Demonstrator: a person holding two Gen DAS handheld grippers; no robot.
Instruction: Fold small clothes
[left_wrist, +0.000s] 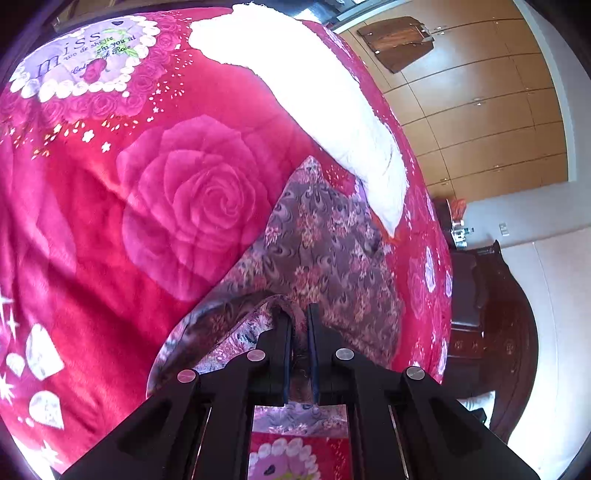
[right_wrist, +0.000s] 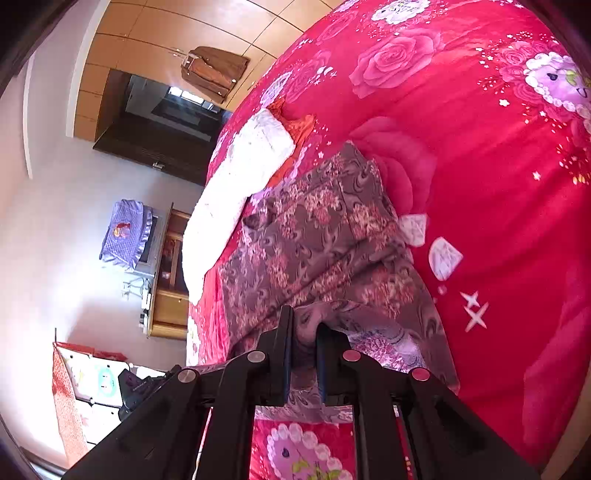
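Your left gripper (left_wrist: 298, 314) is nearly closed, its fingers pinching a raised edge of the floral garment (left_wrist: 317, 251). Your right gripper (right_wrist: 304, 321) does the same, pressed onto a bunched fold of that cloth. Beneath it spreads the red rose-print blanket (left_wrist: 110, 229), with a white quilt (left_wrist: 332, 110) lying just beyond. Farther off stand wooden wardrobe doors (left_wrist: 480, 110). The garment is mauve-brown with pink flowers, creased, partly lifted at the near edge.

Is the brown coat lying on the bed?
No, the brown coat hangs up on the wooden wardrobe, apart from the red rose blanket.
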